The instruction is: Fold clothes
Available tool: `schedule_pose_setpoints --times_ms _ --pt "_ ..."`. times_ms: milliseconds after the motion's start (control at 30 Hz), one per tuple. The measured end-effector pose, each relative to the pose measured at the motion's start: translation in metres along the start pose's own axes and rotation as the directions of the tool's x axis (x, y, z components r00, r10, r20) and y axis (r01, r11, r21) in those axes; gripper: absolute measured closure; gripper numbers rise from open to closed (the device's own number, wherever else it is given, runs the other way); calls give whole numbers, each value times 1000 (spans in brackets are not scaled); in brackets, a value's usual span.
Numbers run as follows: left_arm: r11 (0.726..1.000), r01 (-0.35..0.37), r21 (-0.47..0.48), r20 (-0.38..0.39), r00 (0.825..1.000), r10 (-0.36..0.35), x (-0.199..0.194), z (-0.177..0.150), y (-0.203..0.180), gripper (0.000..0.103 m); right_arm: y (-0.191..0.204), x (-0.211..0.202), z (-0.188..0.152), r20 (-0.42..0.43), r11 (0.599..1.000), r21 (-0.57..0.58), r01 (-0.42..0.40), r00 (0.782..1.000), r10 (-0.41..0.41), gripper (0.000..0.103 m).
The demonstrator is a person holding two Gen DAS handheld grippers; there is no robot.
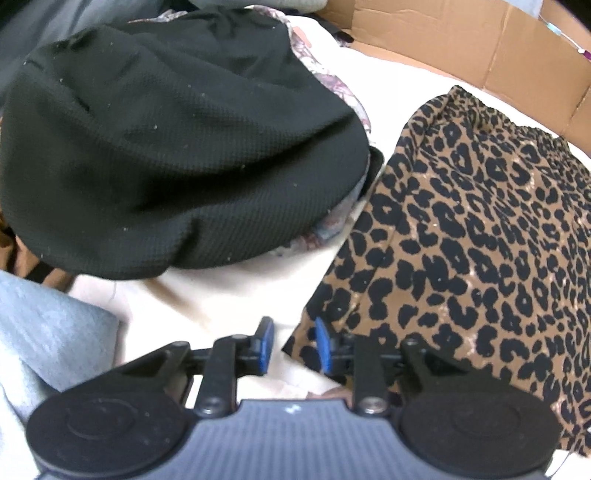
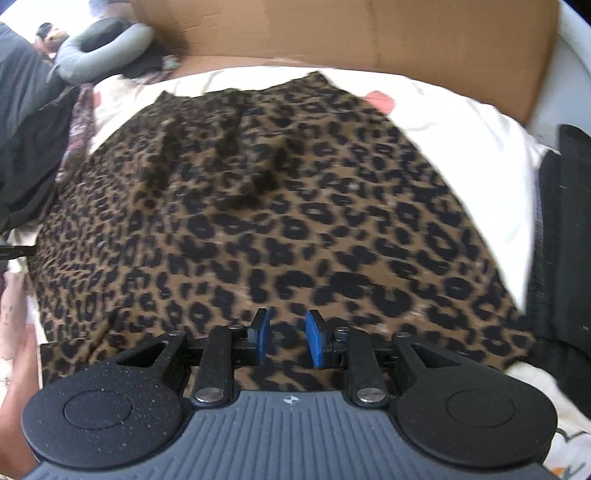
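Left fingers: blue pads of the left gripper stand narrowly apart with nothing between them; the right pad sits over the near corner of the leopard-print garment, and contact there cannot be told.
Right fingers: blue pads of the right gripper also stand narrowly apart, holding nothing, hovering over the garment's near edge; whether they touch the cloth is unclear.
Leopard-print garment: spread fairly flat on a cream sheet, brown with black spots, gathered at its far edge. In the right wrist view it fills most of the frame, blurred, with a few dark creases near the far end. Its near edge is hidden behind both gripper bodies.
Black knit garment: heaped in a mound just left of the leopard print, lying on a floral fabric that only peeks out at its rim.
Grey cloth: at the lower left, cut off by the frame.
Cardboard: a brown wall behind the sheet, its top cut off.
Grey neck pillow: far left corner, partly hidden.
Black fabric: at the right edge, cut off, kind unclear.
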State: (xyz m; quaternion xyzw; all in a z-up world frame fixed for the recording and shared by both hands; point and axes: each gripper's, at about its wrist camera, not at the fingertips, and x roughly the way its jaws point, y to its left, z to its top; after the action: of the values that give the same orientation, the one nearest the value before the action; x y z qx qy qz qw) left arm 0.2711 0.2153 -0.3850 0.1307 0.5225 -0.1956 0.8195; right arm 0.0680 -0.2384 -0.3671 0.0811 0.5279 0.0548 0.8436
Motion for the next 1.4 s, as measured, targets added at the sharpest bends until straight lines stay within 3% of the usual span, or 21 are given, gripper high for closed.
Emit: schedule_pose_setpoints --times_ms 433,733,1033,1233,1400 --pt "1000 14 -11 11 1000 -14 -8 -9 2 76 92 27 10 -13 962 -193 -192 981 193 68" --pt "999 27 -21 15 1000 -27 -10 -11 6 74 135 33 -5 -84 896 -342 -283 959 271 68" --pt "998 38 -41 17 999 -38 -11 -10 7 73 148 41 -33 -189 854 -403 -329 943 274 73" --pt "999 35 -37 18 999 -35 -10 -10 6 72 145 38 -40 -264 827 -387 -408 908 325 74" --pt "999 37 -37 19 999 -36 -9 -9 5 71 140 39 -36 -282 827 -346 -442 890 358 87"
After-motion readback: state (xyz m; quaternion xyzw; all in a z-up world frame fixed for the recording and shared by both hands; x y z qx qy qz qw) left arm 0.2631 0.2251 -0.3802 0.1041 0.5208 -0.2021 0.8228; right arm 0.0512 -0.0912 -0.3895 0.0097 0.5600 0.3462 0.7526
